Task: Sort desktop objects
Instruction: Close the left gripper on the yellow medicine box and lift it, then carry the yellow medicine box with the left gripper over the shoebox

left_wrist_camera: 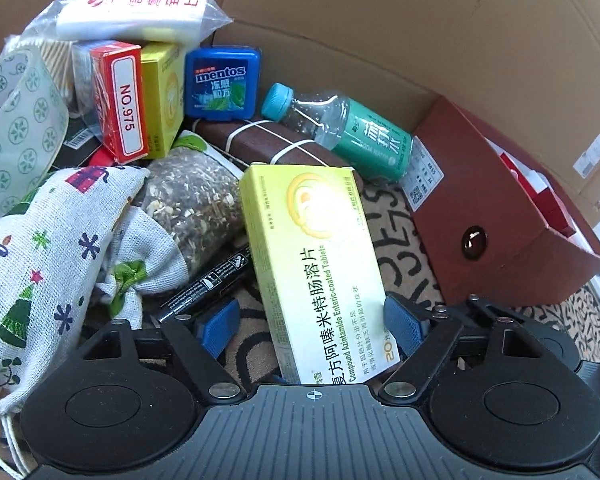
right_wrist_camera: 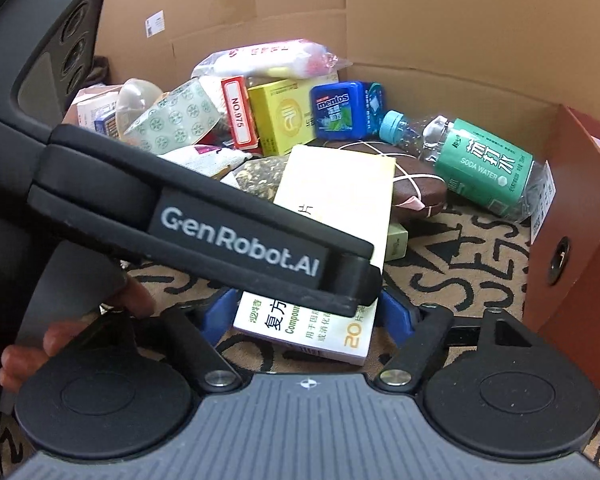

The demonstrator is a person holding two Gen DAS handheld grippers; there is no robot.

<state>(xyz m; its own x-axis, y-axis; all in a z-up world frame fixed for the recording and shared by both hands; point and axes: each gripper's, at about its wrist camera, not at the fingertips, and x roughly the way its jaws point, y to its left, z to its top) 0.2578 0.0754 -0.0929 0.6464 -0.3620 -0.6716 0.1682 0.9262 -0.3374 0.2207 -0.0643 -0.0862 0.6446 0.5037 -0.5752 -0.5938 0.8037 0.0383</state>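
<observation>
A yellow-green medicine box [left_wrist_camera: 316, 264] lies between the wide-open blue pads of my left gripper [left_wrist_camera: 312, 326]; the right pad is at its edge, the left pad stands apart. In the right wrist view the same box [right_wrist_camera: 332, 216] sits between the open pads of my right gripper [right_wrist_camera: 308, 316], partly hidden by the left gripper's black body [right_wrist_camera: 204, 216]. Behind it lie a mentos tin [left_wrist_camera: 221, 82], a green soda water bottle [left_wrist_camera: 352, 132], a red card box [left_wrist_camera: 118, 100], a brown banded bundle [left_wrist_camera: 268, 142] and a herb pouch [left_wrist_camera: 192, 196].
A printed cloth bag [left_wrist_camera: 48, 264] lies at the left, a black marker [left_wrist_camera: 208, 280] beside the medicine box. A red-brown carton [left_wrist_camera: 496, 216] stands at the right. Cardboard walls [left_wrist_camera: 380, 20] close the back. A patterned mat [right_wrist_camera: 460, 264] covers the table.
</observation>
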